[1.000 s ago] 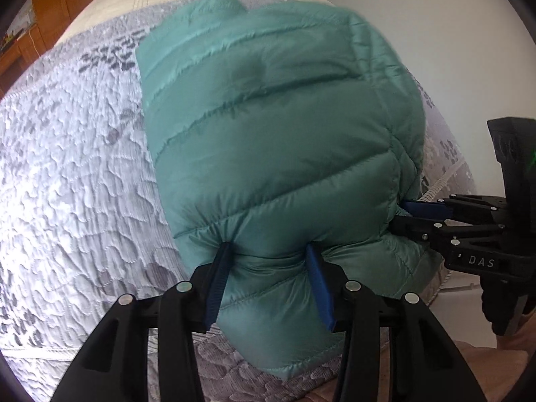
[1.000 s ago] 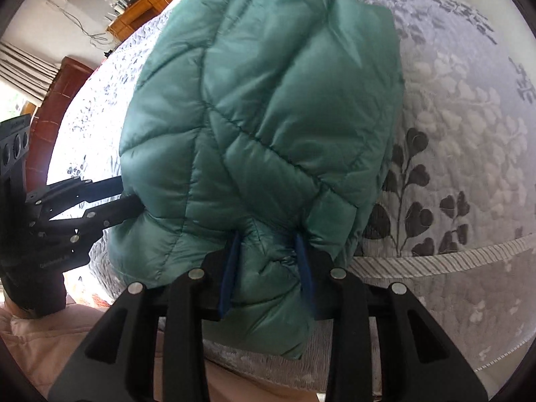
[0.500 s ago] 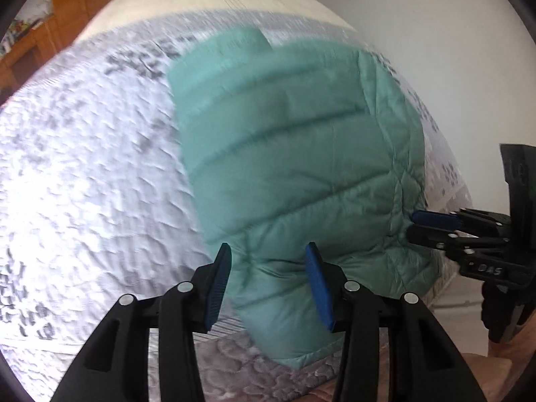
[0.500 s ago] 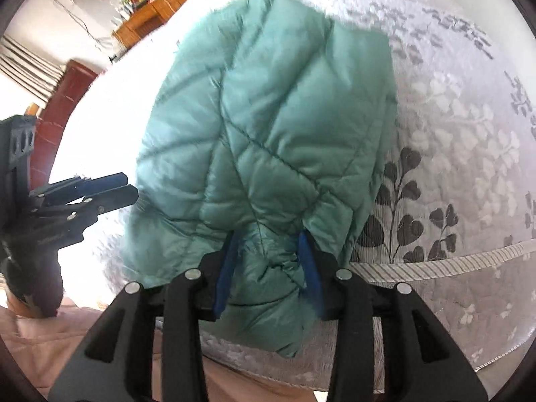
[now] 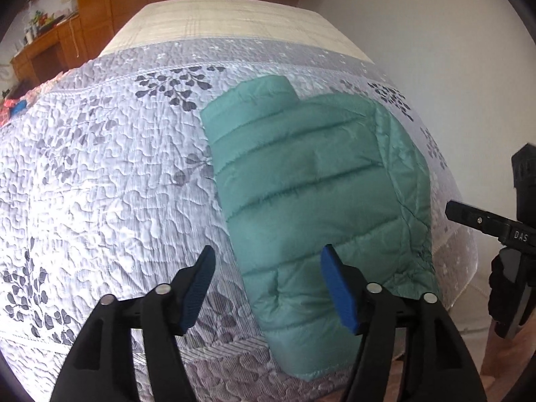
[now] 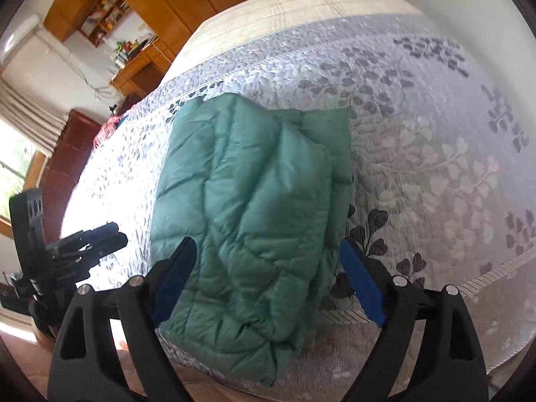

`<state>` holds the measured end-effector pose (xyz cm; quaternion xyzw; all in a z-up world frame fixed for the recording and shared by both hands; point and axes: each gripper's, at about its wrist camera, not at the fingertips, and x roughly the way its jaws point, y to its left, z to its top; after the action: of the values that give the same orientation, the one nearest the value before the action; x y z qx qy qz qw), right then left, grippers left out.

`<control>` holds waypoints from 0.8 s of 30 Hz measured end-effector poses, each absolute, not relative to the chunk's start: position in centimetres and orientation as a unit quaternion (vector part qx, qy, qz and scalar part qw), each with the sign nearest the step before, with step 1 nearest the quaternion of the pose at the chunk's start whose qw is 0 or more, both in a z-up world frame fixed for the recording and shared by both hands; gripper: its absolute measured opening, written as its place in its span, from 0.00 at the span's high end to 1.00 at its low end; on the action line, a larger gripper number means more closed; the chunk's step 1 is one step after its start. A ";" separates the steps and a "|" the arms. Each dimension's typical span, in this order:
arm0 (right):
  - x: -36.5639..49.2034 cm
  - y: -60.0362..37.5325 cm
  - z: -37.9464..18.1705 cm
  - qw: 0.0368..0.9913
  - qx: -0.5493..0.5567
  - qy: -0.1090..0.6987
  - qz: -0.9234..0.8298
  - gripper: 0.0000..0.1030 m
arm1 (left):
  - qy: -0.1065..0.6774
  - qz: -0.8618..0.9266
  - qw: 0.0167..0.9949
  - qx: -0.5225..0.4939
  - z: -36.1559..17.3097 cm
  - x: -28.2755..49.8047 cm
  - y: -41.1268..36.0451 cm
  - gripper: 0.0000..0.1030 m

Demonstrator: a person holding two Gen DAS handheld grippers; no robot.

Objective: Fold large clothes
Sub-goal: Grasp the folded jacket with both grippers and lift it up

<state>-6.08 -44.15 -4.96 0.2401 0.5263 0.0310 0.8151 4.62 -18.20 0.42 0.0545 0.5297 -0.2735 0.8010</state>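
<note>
A teal quilted puffer jacket (image 5: 311,201) lies folded into a compact bundle on the bed, its near end hanging over the front edge. In the left wrist view my left gripper (image 5: 268,288) hovers above that near end, jaws opening, blue pads clear of the fabric. The right gripper's black fingers (image 5: 475,217) show at the far right. From the right wrist, the jacket (image 6: 254,221) lies below my right gripper (image 6: 268,281), whose jaws are opening wide and touch nothing. The left gripper (image 6: 97,244) appears at the left edge.
A grey-and-white quilted bedspread (image 5: 100,201) with a leaf pattern covers the bed, with a beige band (image 5: 227,23) at the far end. Wooden cabinets and a desk (image 6: 140,63) stand beyond. A white wall (image 5: 435,50) runs along the right side. A window (image 6: 16,167) is at left.
Both grippers let go of the jacket's near edge, opened and rose away from it. The jacket now rests flat on the bed and looks smaller in both views.
</note>
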 end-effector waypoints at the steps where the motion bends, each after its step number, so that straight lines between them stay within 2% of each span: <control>1: -5.8 -44.4 -5.4 0.811 0.250 0.527 0.035 0.15 | 0.530 -0.271 0.802 0.052 0.4 4.7 -18.1 0.33; 11: -4.8 -46.7 -9.6 0.770 0.340 0.534 0.077 0.13 | 0.550 -0.265 0.791 0.028 -2.1 7.5 -18.0 0.20; 15: -4.5 -47.3 -11.3 0.758 0.363 0.535 0.090 0.12 | 0.574 -0.276 0.771 0.001 -4.2 8.8 -17.8 0.19; 24: -4.2 -48.0 -15.0 0.723 0.433 0.519 0.141 0.07 | 0.621 -0.358 0.678 -0.164 -9.9 12.2 -15.8 0.12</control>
<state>-4.19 -48.04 -14.97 0.4329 0.5194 0.1408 0.7232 12.17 -15.79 -9.86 -0.1635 0.6209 -0.3578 0.6781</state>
